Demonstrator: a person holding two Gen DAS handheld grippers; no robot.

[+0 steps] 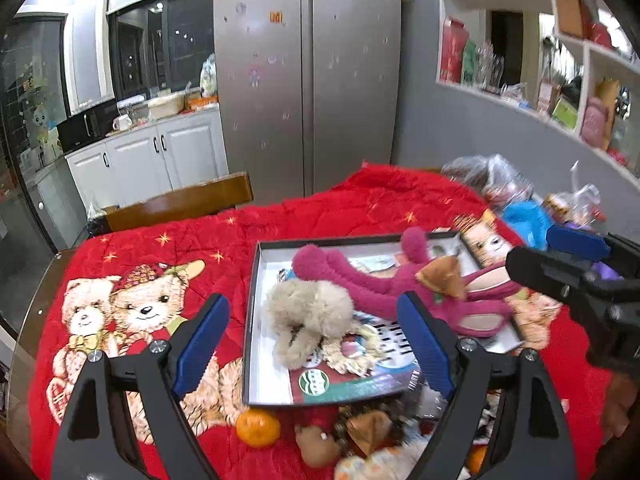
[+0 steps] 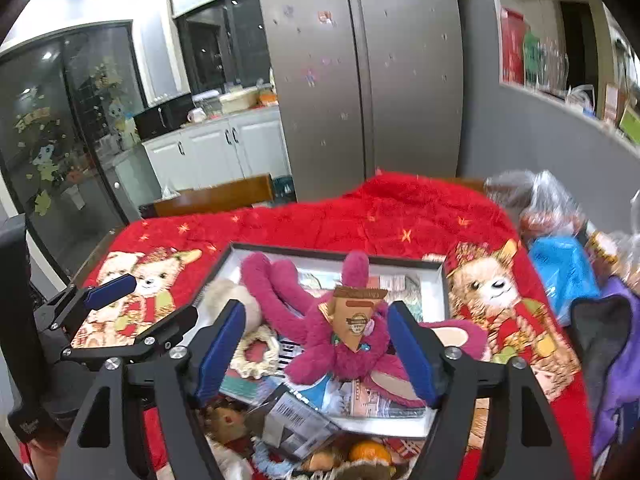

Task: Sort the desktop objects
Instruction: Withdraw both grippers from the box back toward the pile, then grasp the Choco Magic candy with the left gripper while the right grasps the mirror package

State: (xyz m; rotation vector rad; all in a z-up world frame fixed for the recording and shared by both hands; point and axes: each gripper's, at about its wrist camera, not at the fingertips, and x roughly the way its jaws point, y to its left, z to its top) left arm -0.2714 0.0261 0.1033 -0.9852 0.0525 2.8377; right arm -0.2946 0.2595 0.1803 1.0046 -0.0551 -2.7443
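Magenta plush toy point(image 2: 340, 344) sprawled across the tray point(image 2: 436, 272), tag point(image 2: 354, 316) unreadable; both grippers, left point(image 1: 316, 344) and right point(image 2: 316, 350), gaped wide, holding nothing.

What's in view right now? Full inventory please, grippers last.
blanket: one, red with bear prints, covering the table
box: one, white inside with dark rim, mid-table
pink plush toy: one, magenta, lying in the box
fluffy toy: one, beige, in the box
tangerine: one shown here, orange, in front of the box
blue bag: one, right edge of table
fridge: one, silver, behind the table
left gripper: black with blue pads, open, empty
right gripper: same, open over the plush
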